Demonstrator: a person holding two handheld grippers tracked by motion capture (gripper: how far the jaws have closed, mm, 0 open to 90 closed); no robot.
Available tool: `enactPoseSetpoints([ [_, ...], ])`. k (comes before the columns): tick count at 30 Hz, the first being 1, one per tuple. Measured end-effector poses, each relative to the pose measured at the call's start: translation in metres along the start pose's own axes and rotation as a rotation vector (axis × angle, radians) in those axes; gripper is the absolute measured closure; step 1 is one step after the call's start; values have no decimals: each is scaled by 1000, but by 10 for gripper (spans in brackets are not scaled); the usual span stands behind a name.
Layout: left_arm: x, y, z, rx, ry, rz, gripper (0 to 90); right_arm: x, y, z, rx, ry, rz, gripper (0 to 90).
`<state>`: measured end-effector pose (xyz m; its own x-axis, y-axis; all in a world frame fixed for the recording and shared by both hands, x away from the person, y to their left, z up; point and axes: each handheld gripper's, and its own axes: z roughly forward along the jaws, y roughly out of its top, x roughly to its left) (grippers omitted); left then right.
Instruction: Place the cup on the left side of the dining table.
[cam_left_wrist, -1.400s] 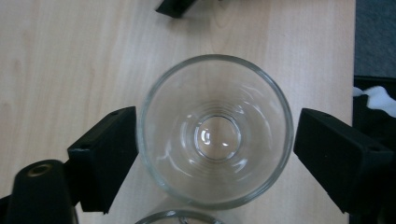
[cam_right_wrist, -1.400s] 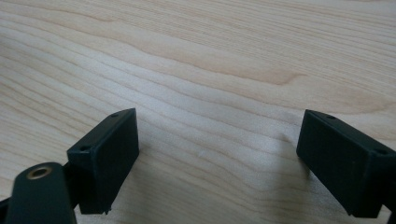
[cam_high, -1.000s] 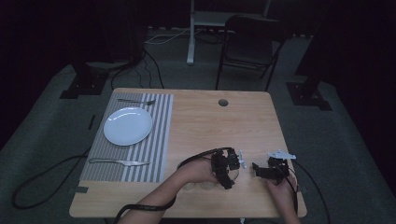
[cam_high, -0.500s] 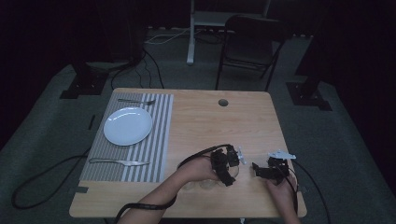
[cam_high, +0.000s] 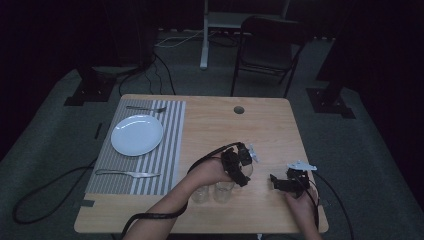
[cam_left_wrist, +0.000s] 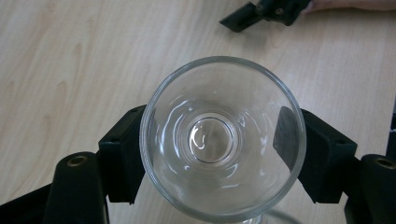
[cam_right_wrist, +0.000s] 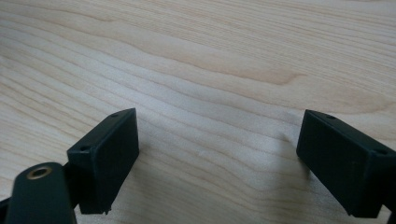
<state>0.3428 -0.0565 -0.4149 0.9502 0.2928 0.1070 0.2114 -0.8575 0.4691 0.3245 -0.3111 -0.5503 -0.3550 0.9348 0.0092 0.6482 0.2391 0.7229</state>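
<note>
One clear, round glass (cam_left_wrist: 223, 138) sits clamped between the left gripper's (cam_high: 239, 165) black jaws above the pale wood table (cam_high: 220, 120), close to its near edge. Two more glasses (cam_high: 212, 192) stand beside it. Right gripper (cam_right_wrist: 217, 154) rests with jaws apart, bare grained wood between them.

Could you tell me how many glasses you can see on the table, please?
2, near the table's front edge: one glass held in the left gripper, the other glass beside it, under the left hand. More may be hidden by the forearm.
</note>
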Motion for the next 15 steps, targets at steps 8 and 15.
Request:
enactPoseSetpoints([
  [8, 25, -15, -13, -10, 54, -81, 287, 0, 0, 0, -1, -1, 1, 125],
  [15, 41, -37, -28, -16, 91, -151, 287, 0, 0, 0, -1, 0, 0, 125],
])
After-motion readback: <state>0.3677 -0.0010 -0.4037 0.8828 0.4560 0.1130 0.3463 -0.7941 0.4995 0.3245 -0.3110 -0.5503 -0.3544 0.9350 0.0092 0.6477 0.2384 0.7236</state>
